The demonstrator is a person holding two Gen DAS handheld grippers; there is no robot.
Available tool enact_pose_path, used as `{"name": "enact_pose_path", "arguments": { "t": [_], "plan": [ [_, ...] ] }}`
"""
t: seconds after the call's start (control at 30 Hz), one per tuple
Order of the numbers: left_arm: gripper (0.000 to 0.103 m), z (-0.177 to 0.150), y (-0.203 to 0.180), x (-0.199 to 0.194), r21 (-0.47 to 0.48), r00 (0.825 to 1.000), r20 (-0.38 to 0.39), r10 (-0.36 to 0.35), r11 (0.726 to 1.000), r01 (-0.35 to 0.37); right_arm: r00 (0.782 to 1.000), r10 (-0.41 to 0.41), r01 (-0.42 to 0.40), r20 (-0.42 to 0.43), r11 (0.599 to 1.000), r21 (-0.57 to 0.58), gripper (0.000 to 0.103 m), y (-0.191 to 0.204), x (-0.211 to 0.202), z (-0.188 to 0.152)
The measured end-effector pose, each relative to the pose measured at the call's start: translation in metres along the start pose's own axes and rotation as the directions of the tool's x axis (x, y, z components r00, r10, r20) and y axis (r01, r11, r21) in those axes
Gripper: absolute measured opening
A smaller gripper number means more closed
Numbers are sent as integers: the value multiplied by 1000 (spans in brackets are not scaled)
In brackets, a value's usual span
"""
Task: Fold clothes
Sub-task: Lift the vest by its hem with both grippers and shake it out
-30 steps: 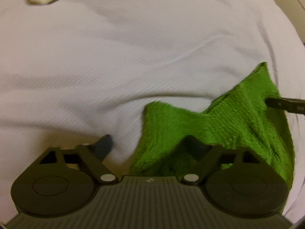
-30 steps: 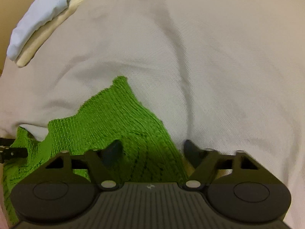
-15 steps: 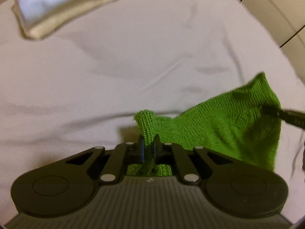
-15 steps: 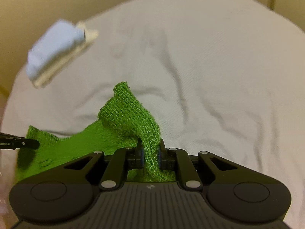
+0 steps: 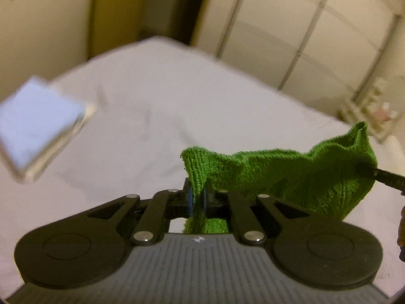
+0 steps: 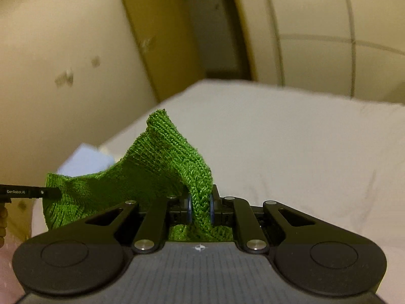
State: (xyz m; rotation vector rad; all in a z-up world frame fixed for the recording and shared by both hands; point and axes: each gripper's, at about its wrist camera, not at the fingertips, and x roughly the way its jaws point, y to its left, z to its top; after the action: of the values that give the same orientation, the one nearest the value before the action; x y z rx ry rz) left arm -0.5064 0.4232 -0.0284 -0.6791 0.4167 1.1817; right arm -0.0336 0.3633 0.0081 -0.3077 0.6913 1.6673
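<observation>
A: Knit, green (image 5: pixel 291 174), hangs above the bed (image 5: pixel 164 106), left gripper (image 5: pixel 198 197) and right gripper (image 6: pixel 200 207) each clamped on a corner.

B: Mid-fold, probably. Next needs an even lay-down.

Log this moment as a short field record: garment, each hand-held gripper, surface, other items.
garment: green knit, held up between both grippers
left hand-held gripper: shut on one edge of the knit
right hand-held gripper: shut on the opposite edge
surface: white sheet, wrinkled
other items: folded pale blue cloth on the sheet, blurred
</observation>
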Motion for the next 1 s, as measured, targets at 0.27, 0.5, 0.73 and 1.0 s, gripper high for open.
{"name": "enact_pose_path", "arguments": {
  "t": [0.27,0.5,0.73,1.0],
  "plan": [
    [5,97,-58,-73,246,956,194,-220,954,170,950,-161,150,269,987,58,12,25,-109,54],
    [5,146,-64,-123,358,881,258,-397,886,294,884,-254,211,393,966,150,12,62,-177,66],
    [5,170,-58,-145,386,852,243,-463,852,353,873,-306,263,380,951,162,12,89,-208,79],
    [5,195,-71,-83,360,897,178,-405,875,324,894,-359,311,269,928,207,12,73,-153,90]
  ]
}}
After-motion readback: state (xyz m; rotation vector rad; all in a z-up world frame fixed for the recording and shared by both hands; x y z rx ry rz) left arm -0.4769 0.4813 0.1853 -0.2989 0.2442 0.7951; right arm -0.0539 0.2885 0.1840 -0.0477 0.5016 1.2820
